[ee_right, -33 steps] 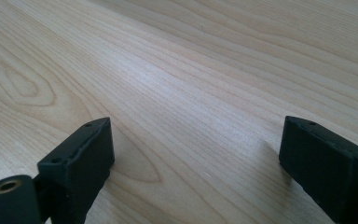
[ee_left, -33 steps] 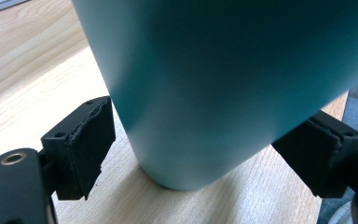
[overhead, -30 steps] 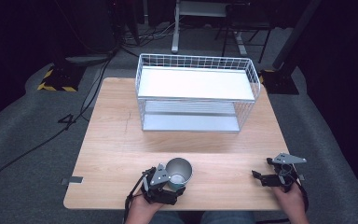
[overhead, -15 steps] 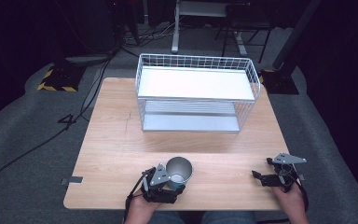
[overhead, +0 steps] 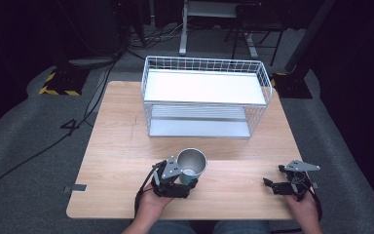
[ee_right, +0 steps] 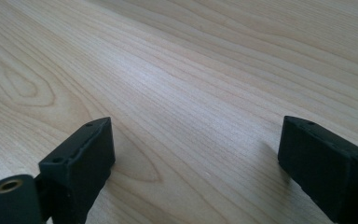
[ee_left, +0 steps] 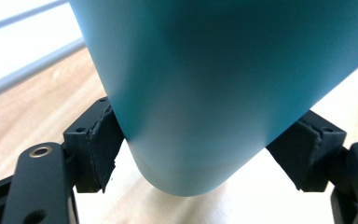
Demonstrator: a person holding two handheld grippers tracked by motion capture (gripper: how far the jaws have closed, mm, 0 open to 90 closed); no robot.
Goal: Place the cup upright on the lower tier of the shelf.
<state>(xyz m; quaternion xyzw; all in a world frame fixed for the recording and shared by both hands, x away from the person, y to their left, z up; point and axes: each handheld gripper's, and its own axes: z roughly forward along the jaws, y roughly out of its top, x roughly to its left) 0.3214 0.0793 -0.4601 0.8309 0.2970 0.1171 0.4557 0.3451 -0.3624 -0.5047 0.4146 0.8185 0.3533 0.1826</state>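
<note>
Our left gripper (overhead: 181, 181) clamps the teal cup (overhead: 191, 165) low, near the desk's (overhead: 126, 146) front edge. Our right gripper (overhead: 278, 186) rests open. Gripped so low, the cup could perhaps tip while carried.

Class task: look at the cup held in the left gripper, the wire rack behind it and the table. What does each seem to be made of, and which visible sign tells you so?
Cup: probably metal, since the inside looks dull silver-grey; the outside has a smooth matte teal coat.
Wire rack: thin white-coated wire in a grid, apparently metal, with flat white shelves.
Table: pale wood or wood-look laminate, showing grain lines; which one is unclear.
</note>
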